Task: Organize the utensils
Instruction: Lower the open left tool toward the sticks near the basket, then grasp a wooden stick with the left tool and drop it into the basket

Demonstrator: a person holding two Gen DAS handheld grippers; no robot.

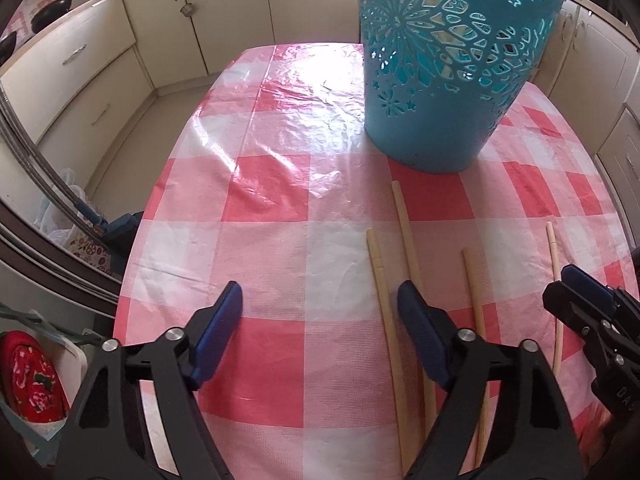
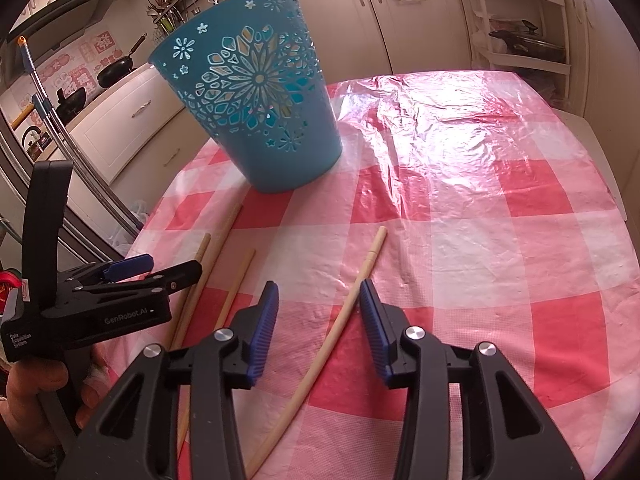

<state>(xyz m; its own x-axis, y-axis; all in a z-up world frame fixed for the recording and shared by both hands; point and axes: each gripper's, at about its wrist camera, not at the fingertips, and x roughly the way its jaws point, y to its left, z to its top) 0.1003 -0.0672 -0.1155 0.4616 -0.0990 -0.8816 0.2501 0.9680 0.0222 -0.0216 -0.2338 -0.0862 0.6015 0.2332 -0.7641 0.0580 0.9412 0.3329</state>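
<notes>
Several pale wooden chopsticks lie side by side on the red-and-white checked tablecloth (image 1: 280, 208), in front of a teal cut-out basket (image 1: 440, 100) (image 2: 260, 120) that stands upright. My left gripper (image 1: 320, 296) (image 2: 160, 268) is open over the cloth. One chopstick (image 1: 384, 300) lies between its fingers, close to the right finger. A longer chopstick (image 1: 406, 232) runs under that finger. My right gripper (image 2: 319, 294) (image 1: 576, 292) is open and straddles the rightmost chopstick (image 2: 352, 300) (image 1: 554, 252), which rests on the cloth near its right pad (image 2: 372, 320). A hand holds the left gripper.
The table drops off at its left and far edges. Cream kitchen cabinets (image 1: 80, 60) surround it, with black pans (image 2: 116, 68) on the counter. A mop handle (image 2: 48, 120) leans at the left. A white shelf rack (image 2: 520, 32) stands beyond the far right corner.
</notes>
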